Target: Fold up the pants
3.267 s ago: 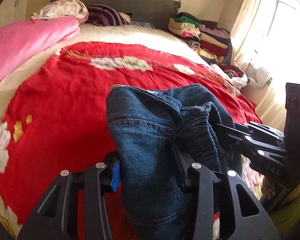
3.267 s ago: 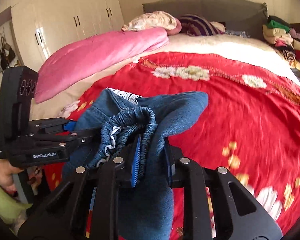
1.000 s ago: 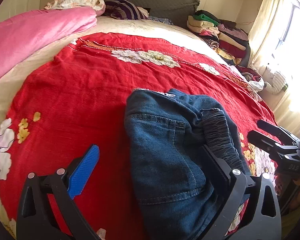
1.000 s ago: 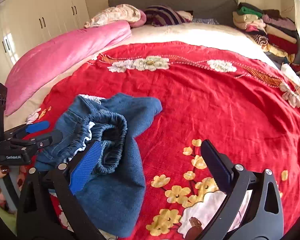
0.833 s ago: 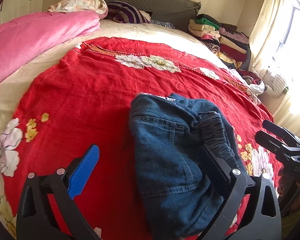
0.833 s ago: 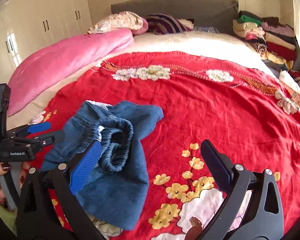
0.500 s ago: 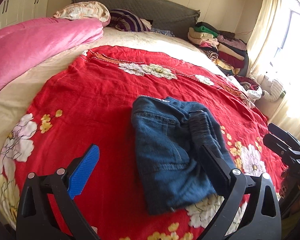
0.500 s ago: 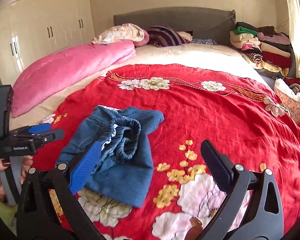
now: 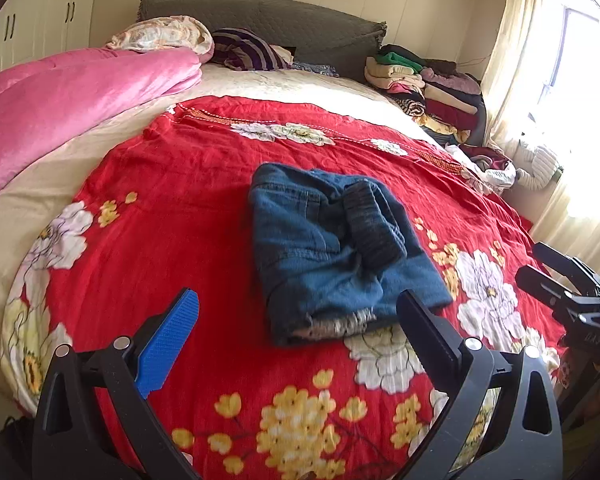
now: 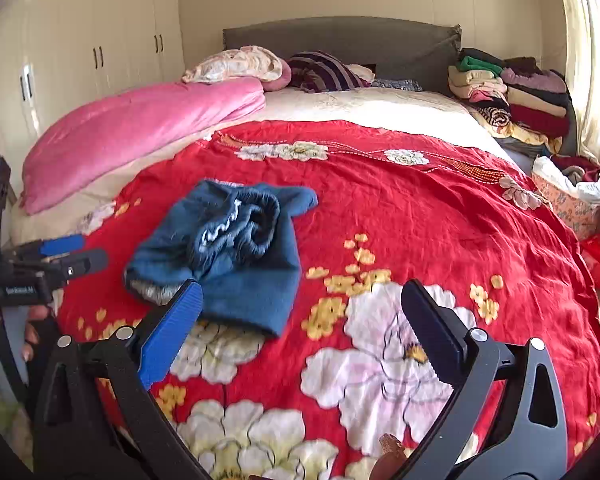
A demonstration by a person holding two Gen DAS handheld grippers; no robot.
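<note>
The blue denim pants (image 9: 332, 248) lie in a folded bundle on the red flowered bedspread (image 9: 180, 184), elastic waistband bunched on top. In the right wrist view the pants (image 10: 236, 256) rest left of centre. My left gripper (image 9: 298, 312) is open, held back from the near edge of the bundle and touching nothing. My right gripper (image 10: 300, 300) is open too, with only bedspread between its fingers. The left gripper (image 10: 64, 256) also shows at the left edge of the right wrist view, and the right gripper (image 9: 556, 276) at the right edge of the left wrist view.
A pink quilt (image 9: 60, 100) lies along the bed's left side, pillows (image 10: 240, 64) at the grey headboard. Stacked folded clothes (image 10: 508, 92) sit at the far right corner. A patterned box (image 10: 568, 200) stands beside the bed's right edge. White wardrobes (image 10: 80, 52) line the left wall.
Both grippers let go of the pants, opened wide and pulled back from the bed. The pants now lie farther off on the bedspread.
</note>
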